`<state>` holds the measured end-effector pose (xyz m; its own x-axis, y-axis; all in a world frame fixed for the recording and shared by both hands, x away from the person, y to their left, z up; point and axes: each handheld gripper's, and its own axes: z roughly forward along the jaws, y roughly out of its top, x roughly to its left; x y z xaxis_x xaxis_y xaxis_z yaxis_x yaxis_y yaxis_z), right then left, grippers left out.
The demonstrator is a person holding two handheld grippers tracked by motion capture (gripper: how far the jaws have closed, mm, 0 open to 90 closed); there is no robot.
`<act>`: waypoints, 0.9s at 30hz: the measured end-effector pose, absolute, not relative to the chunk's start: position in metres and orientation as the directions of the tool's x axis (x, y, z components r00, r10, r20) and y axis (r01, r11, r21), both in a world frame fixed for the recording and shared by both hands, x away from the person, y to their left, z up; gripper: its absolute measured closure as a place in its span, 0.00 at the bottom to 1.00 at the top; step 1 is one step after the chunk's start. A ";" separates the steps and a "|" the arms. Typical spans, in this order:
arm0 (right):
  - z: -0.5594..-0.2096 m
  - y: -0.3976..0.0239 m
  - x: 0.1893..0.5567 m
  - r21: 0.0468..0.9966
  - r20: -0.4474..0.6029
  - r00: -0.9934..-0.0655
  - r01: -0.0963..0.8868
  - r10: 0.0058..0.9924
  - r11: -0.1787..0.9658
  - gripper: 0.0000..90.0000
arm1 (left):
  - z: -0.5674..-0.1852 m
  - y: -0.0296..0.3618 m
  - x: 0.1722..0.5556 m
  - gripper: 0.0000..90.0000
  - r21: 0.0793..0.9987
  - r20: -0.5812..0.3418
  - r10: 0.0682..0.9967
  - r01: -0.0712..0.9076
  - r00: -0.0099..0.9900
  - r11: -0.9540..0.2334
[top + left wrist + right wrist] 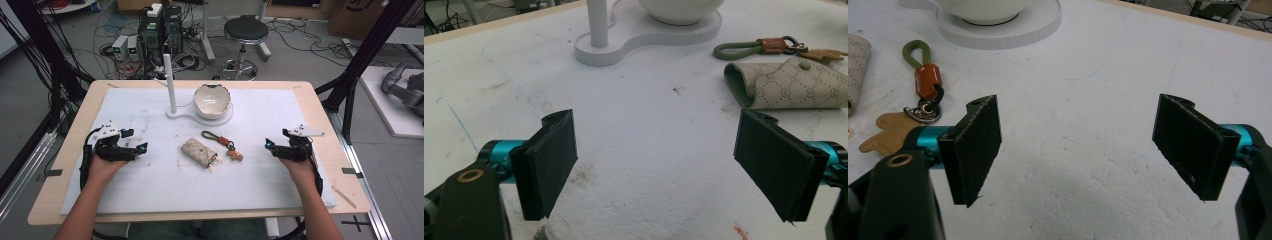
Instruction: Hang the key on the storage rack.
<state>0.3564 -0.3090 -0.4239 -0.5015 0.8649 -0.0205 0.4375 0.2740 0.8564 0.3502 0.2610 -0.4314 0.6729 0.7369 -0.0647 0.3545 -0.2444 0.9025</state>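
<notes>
A beige patterned key pouch lies in the middle of the white foam mat. Just right of it lies a keychain with a green loop, an orange collar and a tan leather tag. A white bowl sits on a white stand with an upright post at the back. My left gripper rests open on the mat, left of the pouch, with nothing between its jaws. My right gripper rests open to the right of the keychain, also holding nothing.
The mat covers most of a wooden table. Beyond the far edge are a black stool, computer boxes and floor cables. A dark frame post stands at the right.
</notes>
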 end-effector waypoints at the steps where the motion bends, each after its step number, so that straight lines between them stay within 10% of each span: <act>1: -0.424 -0.309 0.356 0.855 -0.024 -0.504 0.437 0.863 0.279 0.22 | -0.431 0.261 0.350 0.19 0.903 -0.065 0.737 0.355 0.672 -0.244; 27: -0.422 -0.293 0.361 0.851 -0.050 -0.533 0.421 0.845 0.315 0.22 | -0.431 0.263 0.350 0.19 0.901 -0.064 0.740 0.357 0.670 -0.246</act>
<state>0.3614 -0.2925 -0.4219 -0.5329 0.8447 -0.0496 0.4205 0.3152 0.8508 0.3501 0.2627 -0.4312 0.6697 0.7399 -0.0637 0.3570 -0.2455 0.9012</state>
